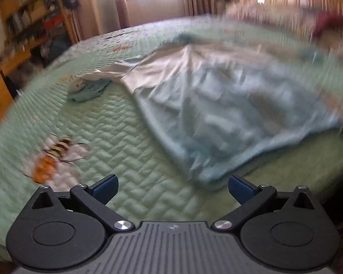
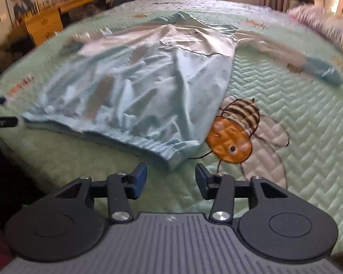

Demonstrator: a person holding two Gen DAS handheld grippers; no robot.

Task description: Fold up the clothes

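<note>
Blue shirt [image 2: 130,86] flat on quilt [image 2: 297,118]; both grippers' fingers apart, empty

One light blue shirt [image 2: 135,86] with two long sleeves. One green quilted bed [image 2: 297,118]. One embroidered bee [image 2: 235,132] near the hem. Two grippers: left [image 1: 173,188], right [image 2: 171,180], two jaws each.

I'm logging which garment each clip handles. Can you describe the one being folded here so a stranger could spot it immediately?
Start from the mint-green quilted bedspread covering the bed. Spread flat across its middle lies a pale blue long-sleeved top with white shoulders and sleeves, its elastic hem nearest the open right gripper. Its hem corner lies beside the embroidered orange-and-striped bee, and it is the only loose garment on the quilt.
</note>
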